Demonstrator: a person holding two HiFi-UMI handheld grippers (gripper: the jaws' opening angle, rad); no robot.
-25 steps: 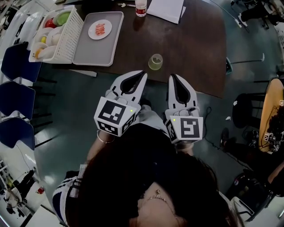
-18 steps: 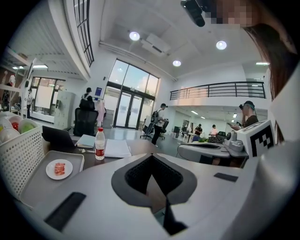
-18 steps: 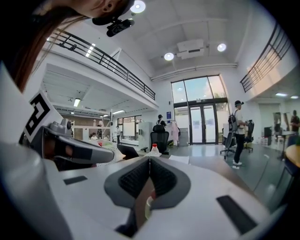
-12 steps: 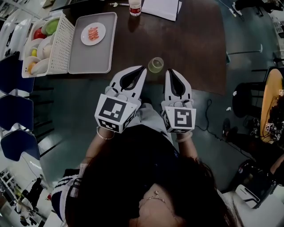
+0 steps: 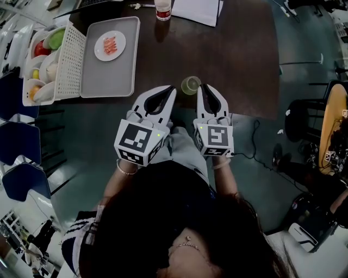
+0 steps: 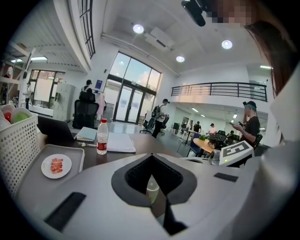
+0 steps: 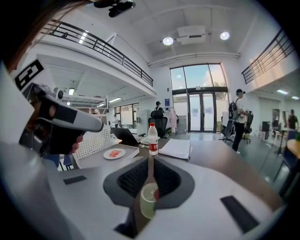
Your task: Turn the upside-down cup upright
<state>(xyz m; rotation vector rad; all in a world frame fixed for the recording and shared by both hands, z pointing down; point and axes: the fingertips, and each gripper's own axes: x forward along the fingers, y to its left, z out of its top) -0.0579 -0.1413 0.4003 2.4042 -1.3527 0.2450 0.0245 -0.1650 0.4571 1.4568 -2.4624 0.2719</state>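
Facing the cup, both hand-held grippers sit closed.

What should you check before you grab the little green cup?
1. Cup stands on the table, with nothing holding it: ok.
2. Left gripper open wide enough to grab: not ok, its jaws are shut.
3. Right gripper open wide enough to grab: not ok, its jaws are shut.
4. Room around the cup: ok, the bottle and tray stand far off.
5. Cup safely away from the table's edge: not ok, it sits close to the near edge.
6. Cup's open end faces down: cannot tell for sure.
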